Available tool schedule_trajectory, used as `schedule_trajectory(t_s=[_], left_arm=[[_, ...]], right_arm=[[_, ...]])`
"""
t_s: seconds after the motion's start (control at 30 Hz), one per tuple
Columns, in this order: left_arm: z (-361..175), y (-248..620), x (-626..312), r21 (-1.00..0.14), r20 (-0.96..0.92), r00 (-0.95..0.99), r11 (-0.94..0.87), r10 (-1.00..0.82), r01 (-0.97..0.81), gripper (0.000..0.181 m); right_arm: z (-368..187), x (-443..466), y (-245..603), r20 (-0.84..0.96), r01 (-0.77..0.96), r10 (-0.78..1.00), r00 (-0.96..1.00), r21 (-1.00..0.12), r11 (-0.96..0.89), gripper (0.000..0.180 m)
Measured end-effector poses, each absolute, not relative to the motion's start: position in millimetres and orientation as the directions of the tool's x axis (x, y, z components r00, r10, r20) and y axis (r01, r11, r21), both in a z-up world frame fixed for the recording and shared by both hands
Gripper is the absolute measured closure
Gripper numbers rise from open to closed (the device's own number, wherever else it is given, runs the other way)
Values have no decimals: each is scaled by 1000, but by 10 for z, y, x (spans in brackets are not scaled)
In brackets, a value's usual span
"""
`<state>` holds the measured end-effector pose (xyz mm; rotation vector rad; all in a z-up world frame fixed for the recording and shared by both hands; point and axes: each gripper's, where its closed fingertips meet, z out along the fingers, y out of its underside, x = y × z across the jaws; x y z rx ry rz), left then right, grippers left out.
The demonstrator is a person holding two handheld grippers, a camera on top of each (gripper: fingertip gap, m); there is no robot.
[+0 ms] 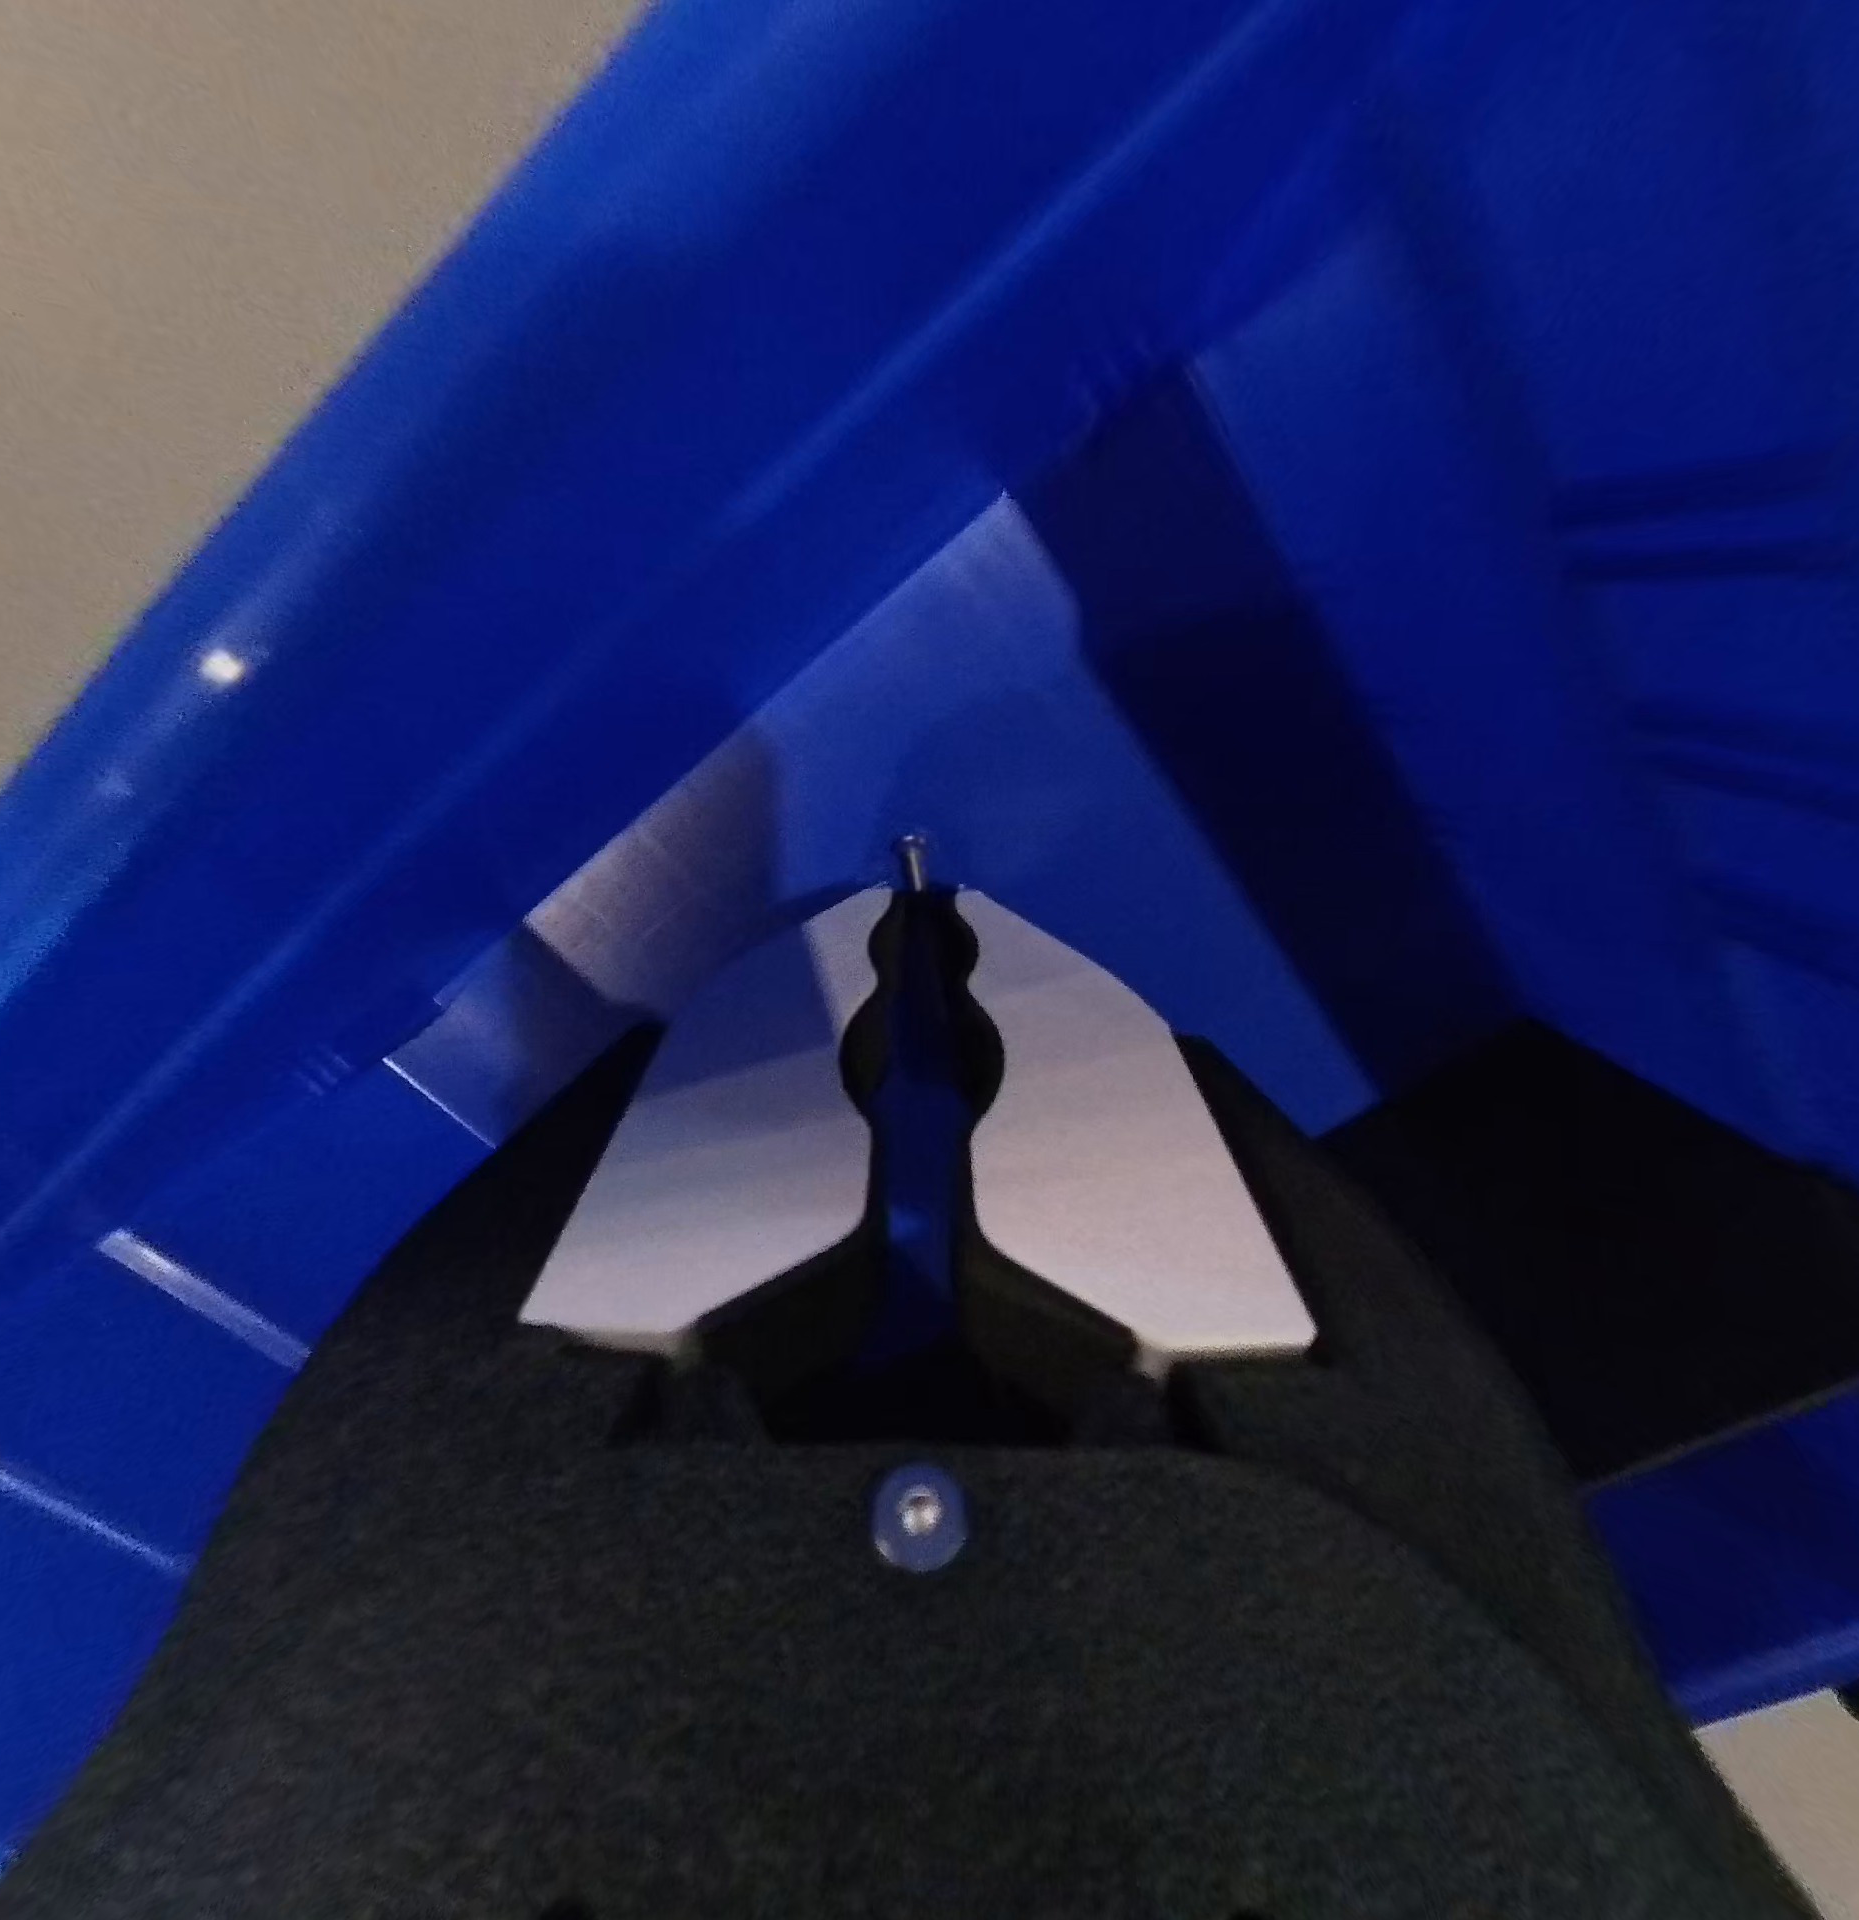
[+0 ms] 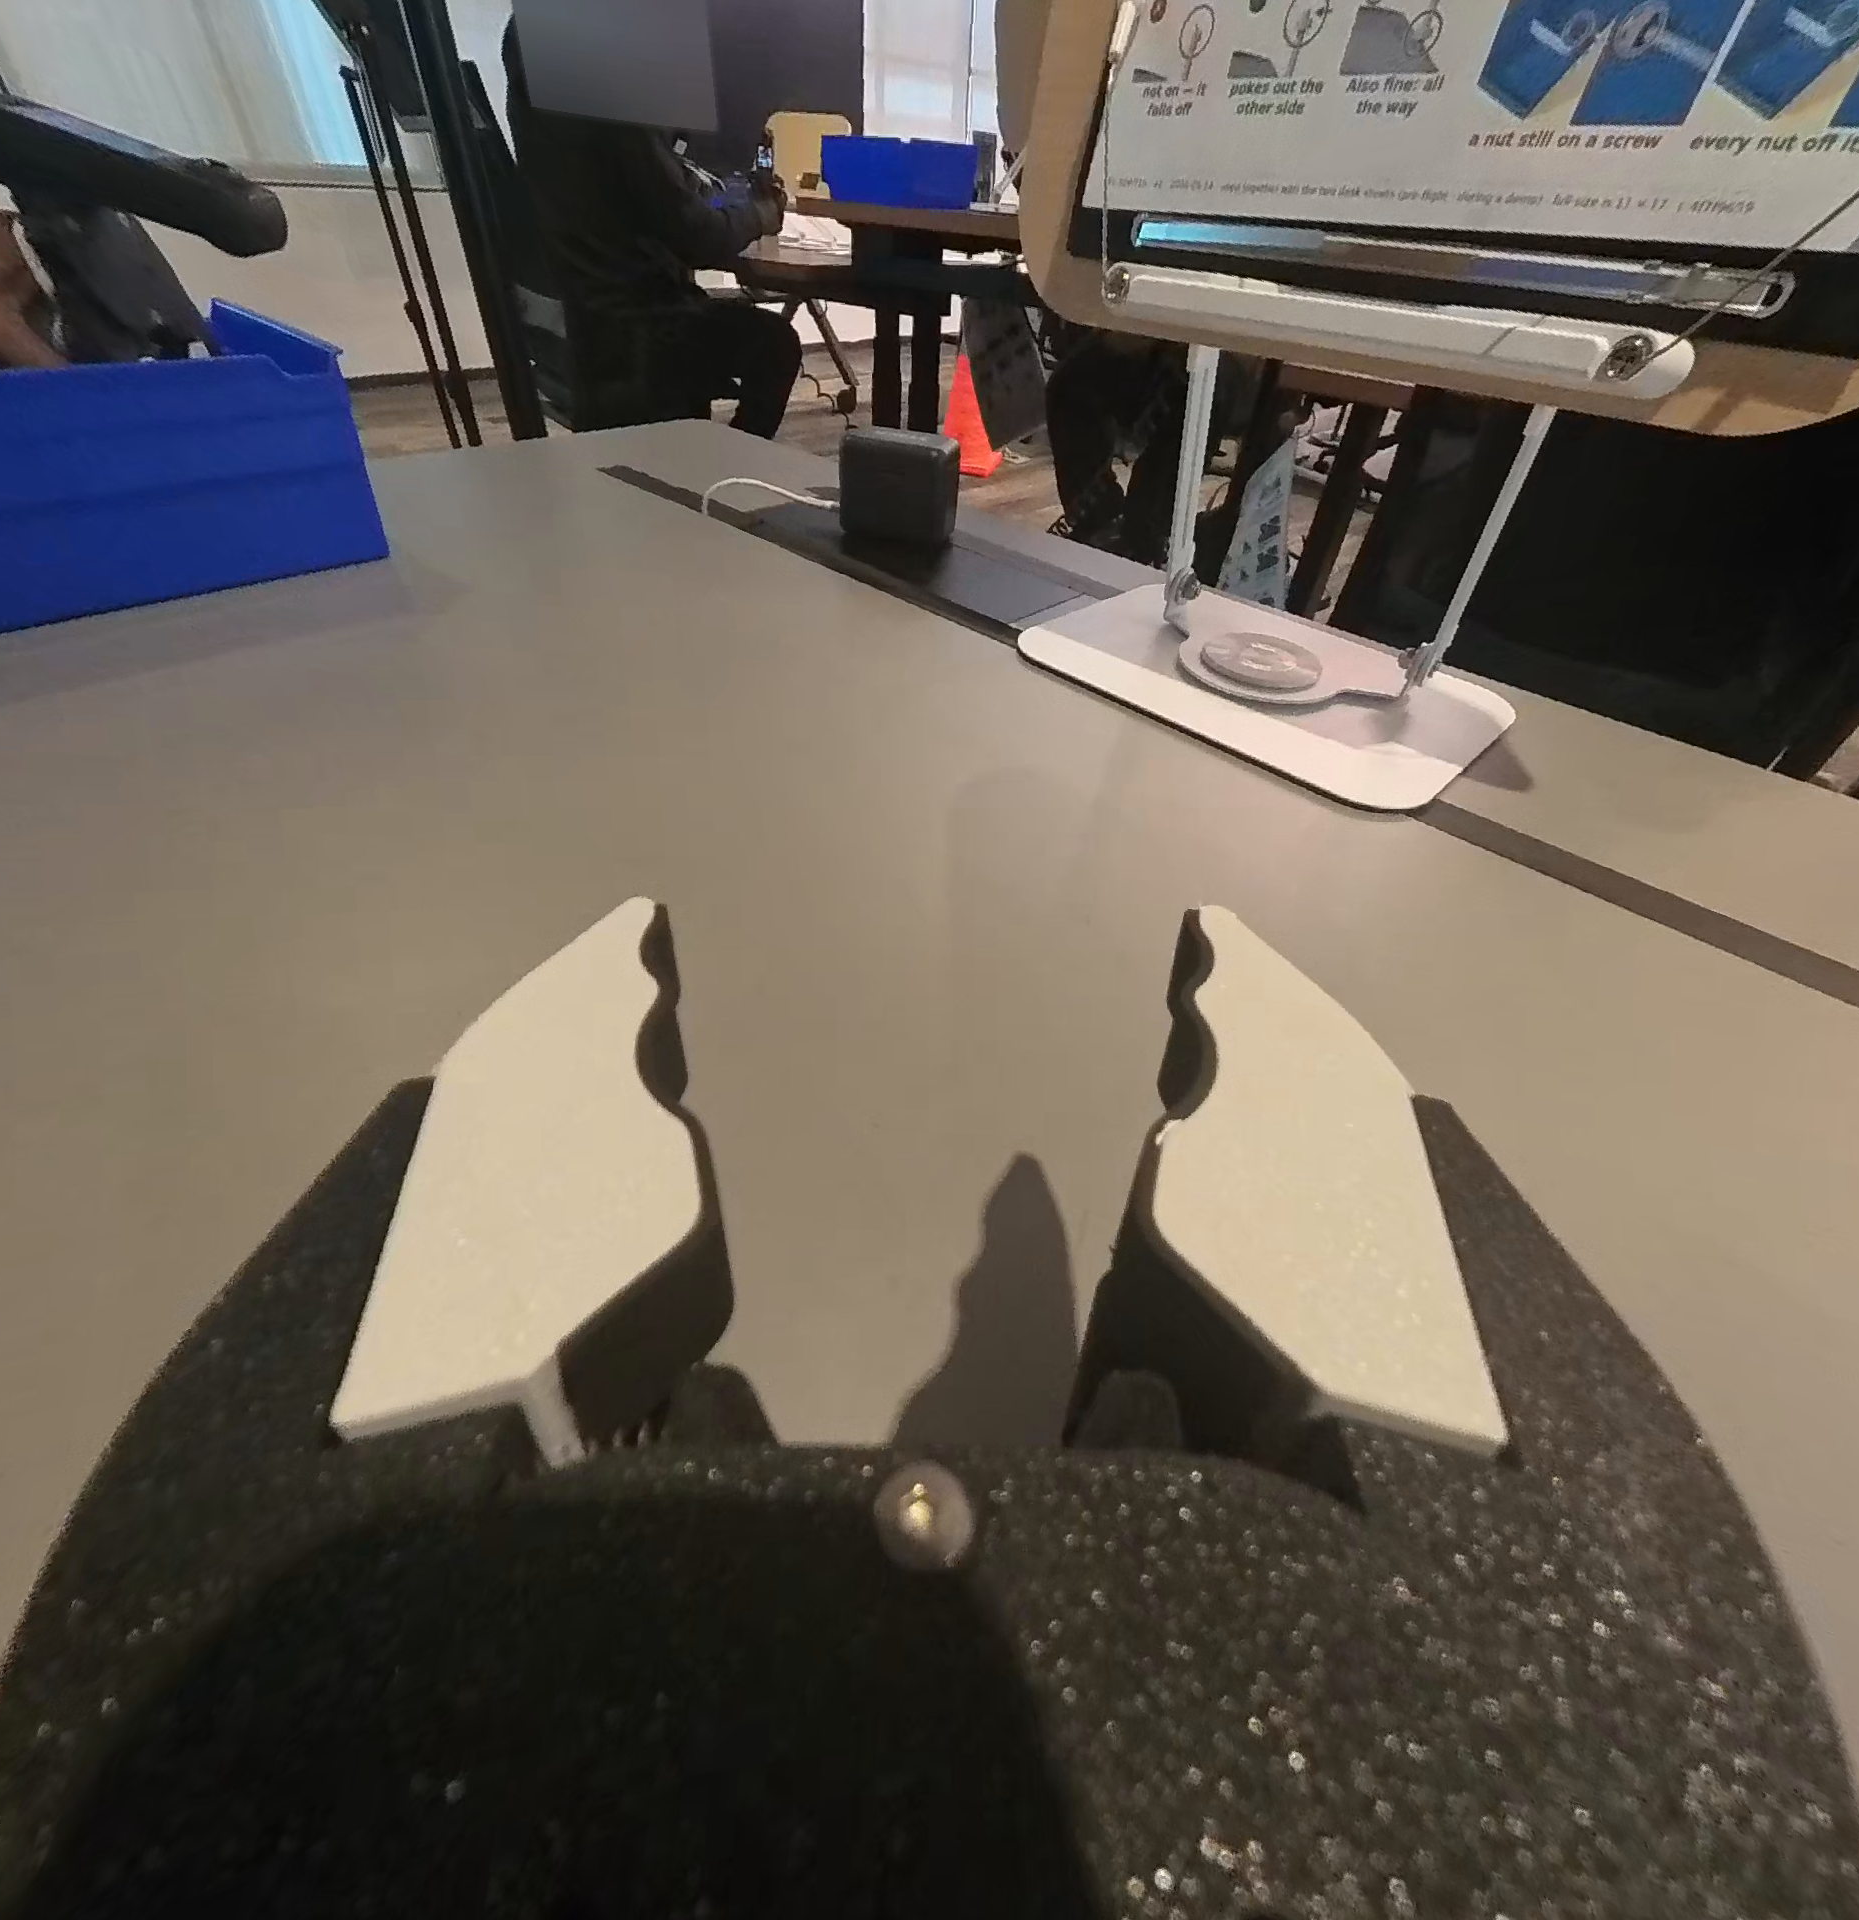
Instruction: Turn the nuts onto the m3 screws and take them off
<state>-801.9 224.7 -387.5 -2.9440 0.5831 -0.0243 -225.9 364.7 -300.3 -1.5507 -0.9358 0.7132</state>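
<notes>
Inside the blue bin [image 1: 904,436], left tongs [image 1: 912,904] pinch a screw [image 1: 912,860] — right tongs [image 2: 925,935] agape.

A thin silver screw [image 1: 912,864] stands pinched at the closed tips of the left gripper [image 1: 917,896], its small head pointing toward twelve o'clock, inside the blue bin [image 1: 696,436]. Only the head and a short bit of shank show; whether a nut sits on it cannot be told. The view is blurred.
</notes>
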Motion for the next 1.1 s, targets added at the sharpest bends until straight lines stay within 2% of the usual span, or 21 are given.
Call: schedule_trajectory(t_s=[0.47, 0.7, 0.8, 0.93, 1.1], left_arm=[[-3886, 2245, -8029, -139, -62, 916, -905, -396, -401, 178], [-3698, 2255, -8027, -209, -69, 926, -902, -371, -377, 178], [-3434, 2246, -8016, -252, -84, 931, -897, -354, -364, 178], [-2730, 2292, -7793, -364, -144, 921, -847, -361, -388, 178], [-2065, 2430, -6741, -479, -162, 853, -716, -496, -508, 179]], right_arm=[[-2967, -2245, 3639, 60, 176, 861, 506, -984, -35, 91], [-2928, -2223, 3627, 49, 154, 863, 503, -987, -34, 92], [-2910, -2226, 3613, 50, 148, 865, 500, -989, -28, 93], [-2923, -2217, 3606, 48, 151, 866, 497, -988, -32, 93], [-2883, -2206, 3583, 33, 128, 871, 490, -991, -35, 93]])
